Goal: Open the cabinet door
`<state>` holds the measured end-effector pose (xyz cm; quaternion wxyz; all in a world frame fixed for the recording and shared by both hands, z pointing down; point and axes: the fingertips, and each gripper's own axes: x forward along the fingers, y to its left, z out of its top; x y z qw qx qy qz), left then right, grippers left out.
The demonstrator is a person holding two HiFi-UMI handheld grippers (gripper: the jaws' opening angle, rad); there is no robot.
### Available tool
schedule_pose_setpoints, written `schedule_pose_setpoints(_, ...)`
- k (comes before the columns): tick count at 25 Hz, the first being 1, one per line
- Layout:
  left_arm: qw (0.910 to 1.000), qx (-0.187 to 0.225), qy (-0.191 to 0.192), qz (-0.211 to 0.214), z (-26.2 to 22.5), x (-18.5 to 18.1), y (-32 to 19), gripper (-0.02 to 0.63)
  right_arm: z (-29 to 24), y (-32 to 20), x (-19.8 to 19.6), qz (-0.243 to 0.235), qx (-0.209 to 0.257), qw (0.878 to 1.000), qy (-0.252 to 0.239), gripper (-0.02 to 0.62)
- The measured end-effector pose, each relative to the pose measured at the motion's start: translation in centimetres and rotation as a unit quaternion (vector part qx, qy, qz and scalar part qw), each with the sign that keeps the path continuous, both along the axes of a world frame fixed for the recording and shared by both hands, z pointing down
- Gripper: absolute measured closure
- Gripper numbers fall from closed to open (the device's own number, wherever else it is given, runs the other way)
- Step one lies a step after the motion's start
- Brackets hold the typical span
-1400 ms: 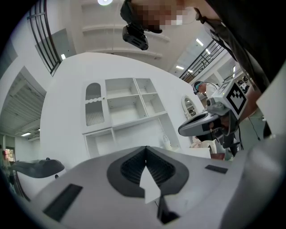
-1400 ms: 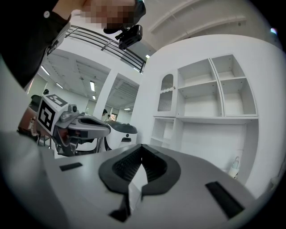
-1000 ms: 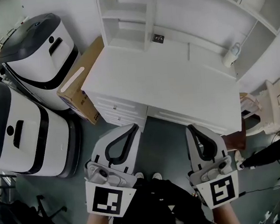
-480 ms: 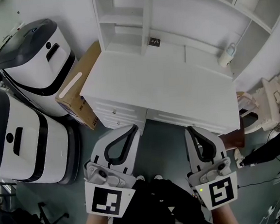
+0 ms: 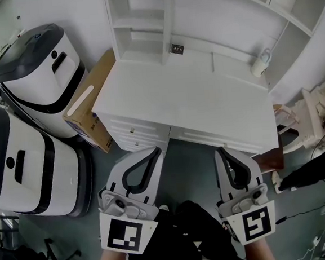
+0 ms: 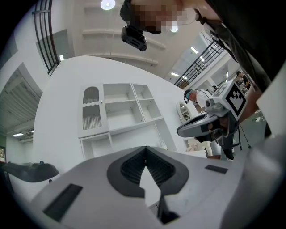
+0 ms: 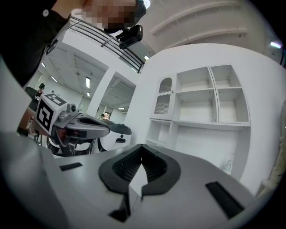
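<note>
A white desk (image 5: 193,95) with an open-shelved hutch (image 5: 141,21) stands in front of me. The hutch's one door, a slatted arched cabinet door (image 6: 90,107), is closed at its upper left and also shows in the right gripper view (image 7: 163,97). Drawers (image 5: 130,132) sit under the desk's left end. My left gripper (image 5: 156,150) and right gripper (image 5: 219,150) hover side by side, short of the desk's front edge. Both are shut and empty, jaws touching. They point level toward the hutch, well apart from the door.
Two large white-and-black machines (image 5: 41,66) (image 5: 24,161) stand at the left. A cardboard box (image 5: 89,102) leans between them and the desk. A small white bottle (image 5: 260,64) stands at the desk's back right. A person's leg (image 5: 313,170) is at the right edge.
The head view has drifted a little, so the desk sits slightly further left. Both grippers stay where they were, still shut.
</note>
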<state>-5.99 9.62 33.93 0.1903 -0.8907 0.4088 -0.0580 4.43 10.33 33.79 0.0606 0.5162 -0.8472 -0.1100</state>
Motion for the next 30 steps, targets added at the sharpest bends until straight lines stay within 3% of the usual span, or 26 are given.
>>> schedule_pose_setpoints(13,0.9999,0.013,0.001,0.006,-0.5,-1.2,0.3,0.609,0.0,0.2,-1.5,0.000,0.006,1.000,0.007,0.592)
schedule_pose_setpoints(18,0.9999,0.012,0.004,0.007,-0.5,-1.2,0.3,0.609,-1.0,0.2,-2.0,-0.015,0.021,1.000,-0.015,0.592)
schedule_pose_setpoints(30,1.0000,0.002,0.001,-0.008,0.1,-0.2,-3.5,0.609,-0.7,-4.0,-0.7,-0.022,0.015,0.999,-0.020,0.592)
